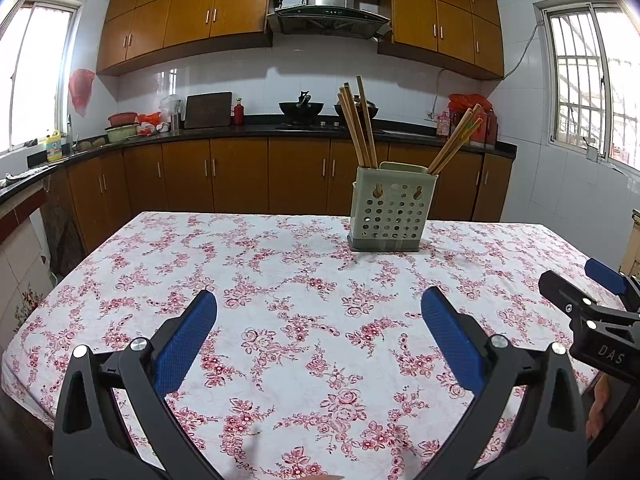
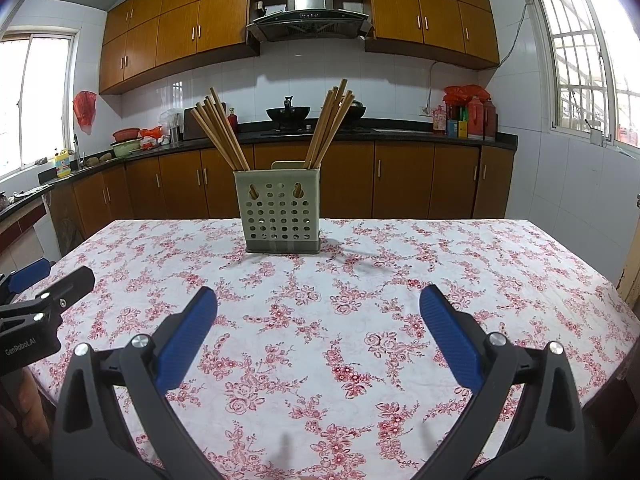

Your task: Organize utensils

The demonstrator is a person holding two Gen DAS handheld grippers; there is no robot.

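A pale green perforated utensil holder (image 1: 390, 210) (image 2: 280, 212) stands on the far side of the flowered table (image 1: 280, 280) (image 2: 440, 280). Several wooden chopsticks lean in it in two bunches, one at the left (image 1: 358, 128) (image 2: 220, 132) and one at the right (image 1: 454, 142) (image 2: 330, 124). My left gripper (image 1: 319, 312) is open and empty, low over the near table. My right gripper (image 2: 318, 310) is open and empty, also near the table's front. Each gripper shows at the other view's edge: the right one (image 1: 588, 300) and the left one (image 2: 48, 280).
Behind the table runs a dark kitchen counter (image 1: 256, 128) with brown cabinets, woks on a stove (image 2: 288, 114), bottles (image 2: 476, 118) at the right and bowls at the left. Windows are on both side walls. The table's edges fall away at left and right.
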